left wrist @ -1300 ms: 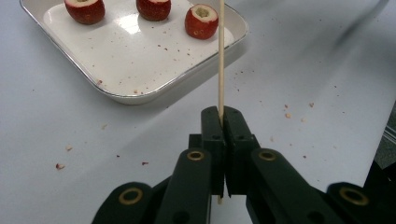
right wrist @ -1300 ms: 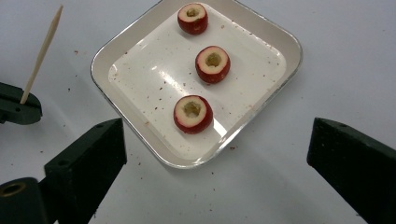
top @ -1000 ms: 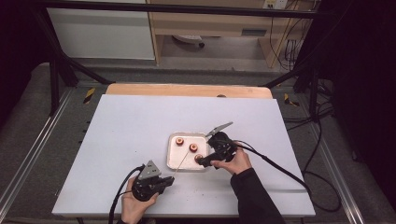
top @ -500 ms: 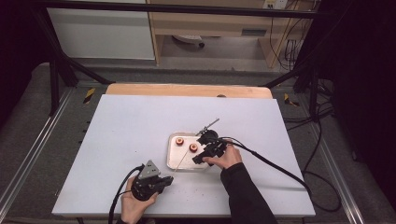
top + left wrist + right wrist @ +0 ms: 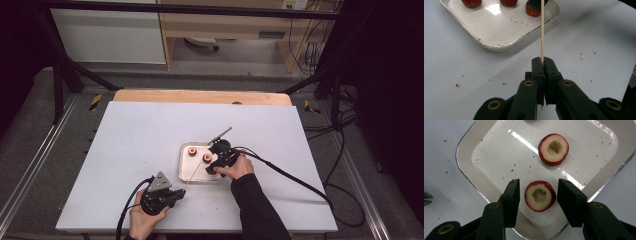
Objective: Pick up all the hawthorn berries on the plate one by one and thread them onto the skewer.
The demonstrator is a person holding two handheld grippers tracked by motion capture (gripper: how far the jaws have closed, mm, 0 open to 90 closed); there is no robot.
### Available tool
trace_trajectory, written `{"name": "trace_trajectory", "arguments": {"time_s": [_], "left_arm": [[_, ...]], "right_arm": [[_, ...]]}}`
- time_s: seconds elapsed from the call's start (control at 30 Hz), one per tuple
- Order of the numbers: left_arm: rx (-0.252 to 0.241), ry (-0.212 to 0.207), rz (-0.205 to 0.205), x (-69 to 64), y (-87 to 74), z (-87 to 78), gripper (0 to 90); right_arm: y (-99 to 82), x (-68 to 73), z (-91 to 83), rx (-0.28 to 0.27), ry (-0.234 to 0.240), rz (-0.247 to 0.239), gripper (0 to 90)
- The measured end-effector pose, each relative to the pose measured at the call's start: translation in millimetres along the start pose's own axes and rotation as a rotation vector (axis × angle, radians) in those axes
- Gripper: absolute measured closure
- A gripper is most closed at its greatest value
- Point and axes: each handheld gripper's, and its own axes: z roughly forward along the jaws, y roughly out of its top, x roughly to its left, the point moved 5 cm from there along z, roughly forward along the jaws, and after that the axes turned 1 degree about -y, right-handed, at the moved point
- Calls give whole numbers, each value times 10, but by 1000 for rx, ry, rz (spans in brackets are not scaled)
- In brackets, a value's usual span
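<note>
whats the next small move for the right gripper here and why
Probably close the right gripper on the nearer cored fruit piece. Its open jaws already stand on either side of that piece in the white tray, with gaps on both sides, so nothing is gripped yet. The left gripper holds a wooden skewer pointing toward the tray, likely waiting for a piece to thread.

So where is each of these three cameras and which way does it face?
High view: above the person's side, facing forward and down at the table; forearms and both grippers show.
Left gripper view: on the left gripper, looking along the skewer.
Right gripper view: on the right gripper, above a fruit ring.
All share the tray.
</note>
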Motion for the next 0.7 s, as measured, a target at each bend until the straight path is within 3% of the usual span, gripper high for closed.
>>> {"name": "trace_trajectory", "arguments": {"time_s": [0.7], "left_arm": [[2, 2, 6, -10, -3, 2, 883]], "right_arm": [[-8, 4, 19, 8, 6, 30, 598]]}}
